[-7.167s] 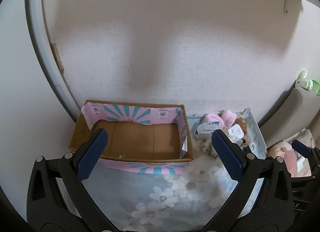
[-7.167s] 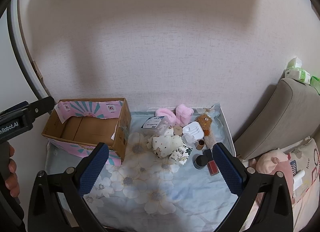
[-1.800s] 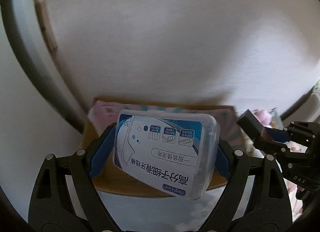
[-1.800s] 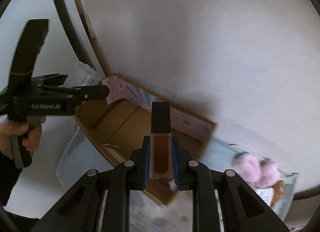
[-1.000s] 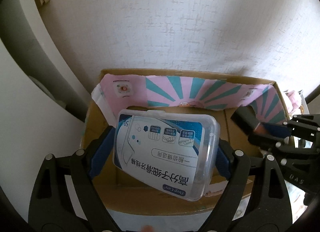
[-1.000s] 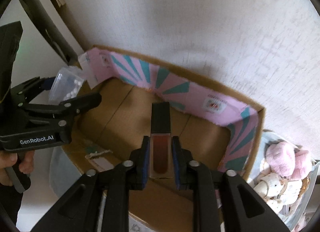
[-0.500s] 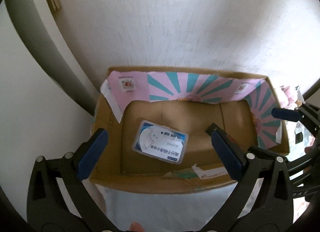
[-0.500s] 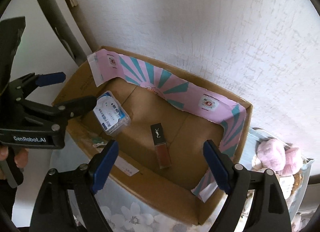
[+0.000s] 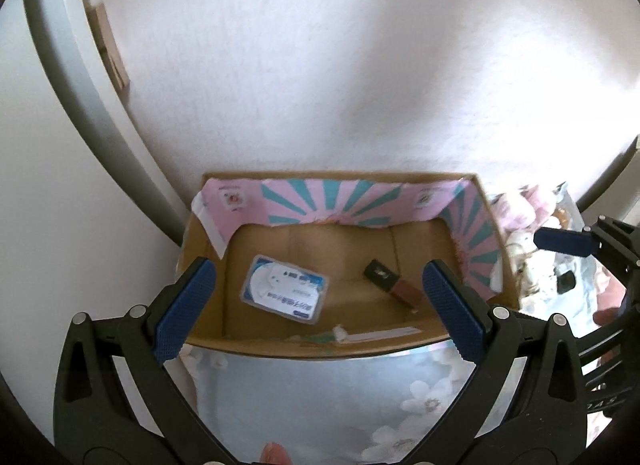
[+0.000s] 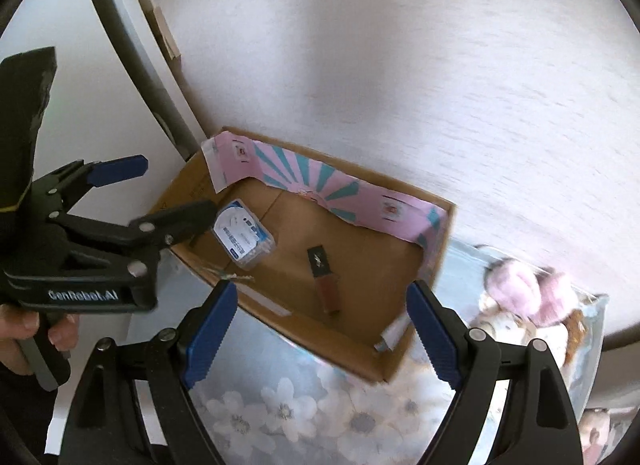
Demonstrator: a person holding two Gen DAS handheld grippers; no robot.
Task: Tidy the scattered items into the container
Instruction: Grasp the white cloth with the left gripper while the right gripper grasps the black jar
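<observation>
A cardboard box (image 9: 404, 345) (image 10: 356, 357) lined with pink and teal paper stands against the wall. On its floor lie a clear floss-pick case with a blue and white label (image 9: 285, 293) (image 10: 244, 239) and a reddish-brown lip gloss with a black cap (image 9: 394, 285) (image 10: 325, 281). My left gripper (image 9: 316, 309) hangs open above the box's near wall, empty. My right gripper (image 10: 320, 335) is open and empty over the box's near corner. Pink fluffy items (image 10: 528, 289) and other scattered things lie right of the box.
A pale blue cloth with white flowers (image 9: 320, 405) (image 10: 304, 405) covers the surface in front of the box. A white wall rises right behind it. A grey curved frame (image 9: 80, 105) stands at the left. A hand (image 10: 24, 329) holds the left gripper's handle.
Both grippers have pulled back and up from the box since half a second ago; the case and lip gloss, dropped just before, lie still inside.
</observation>
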